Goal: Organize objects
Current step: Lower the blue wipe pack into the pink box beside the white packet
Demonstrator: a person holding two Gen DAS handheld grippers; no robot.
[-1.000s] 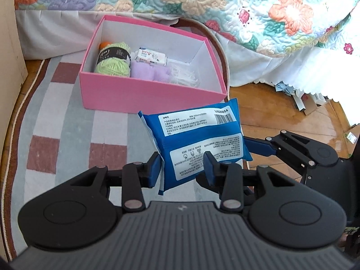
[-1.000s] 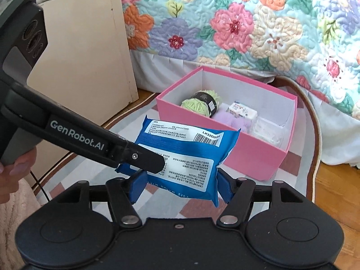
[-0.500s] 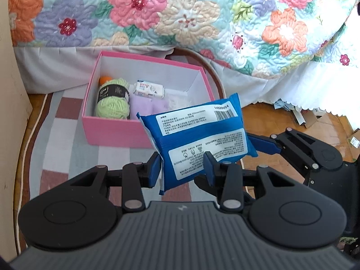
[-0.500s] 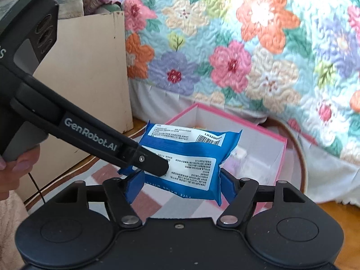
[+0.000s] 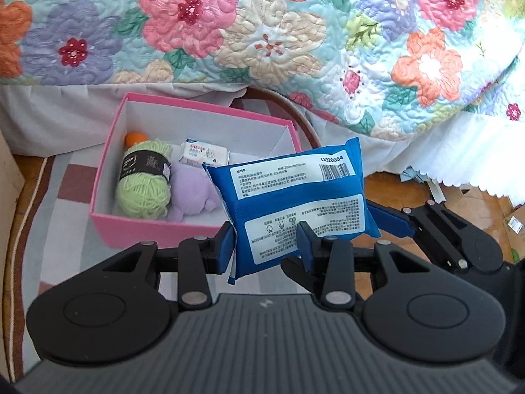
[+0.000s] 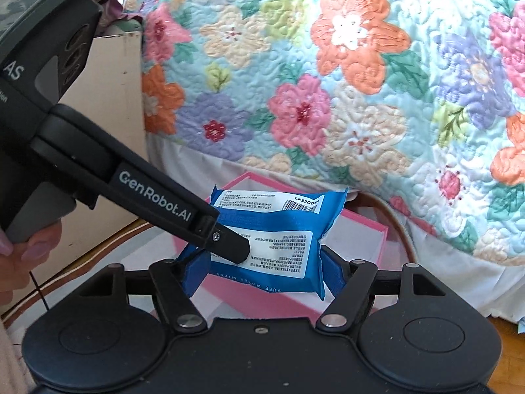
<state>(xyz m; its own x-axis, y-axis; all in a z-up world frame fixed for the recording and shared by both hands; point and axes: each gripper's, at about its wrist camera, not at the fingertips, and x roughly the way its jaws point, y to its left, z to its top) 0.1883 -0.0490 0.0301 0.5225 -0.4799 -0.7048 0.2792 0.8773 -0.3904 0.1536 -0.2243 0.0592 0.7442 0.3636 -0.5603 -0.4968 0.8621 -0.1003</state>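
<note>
Wet-wipes pack held over pink box

My left gripper (image 5: 265,246) is clamped on the blue wipes pack (image 5: 295,203), frame centre; my right gripper (image 6: 262,271) straddles it, pad contact unclear; pink box (image 5: 157,229) lies lower left.

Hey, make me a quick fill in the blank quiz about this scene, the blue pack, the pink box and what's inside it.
1. The left gripper is shut on the ____ wipes pack.
2. The ball of yarn in the pink box is light ____.
3. The barcode on the pack's white label sits near its top ____ corner in both views.
4. Behind the box hangs a quilt printed with ____.

Missing words: blue; green; right; flowers
</note>
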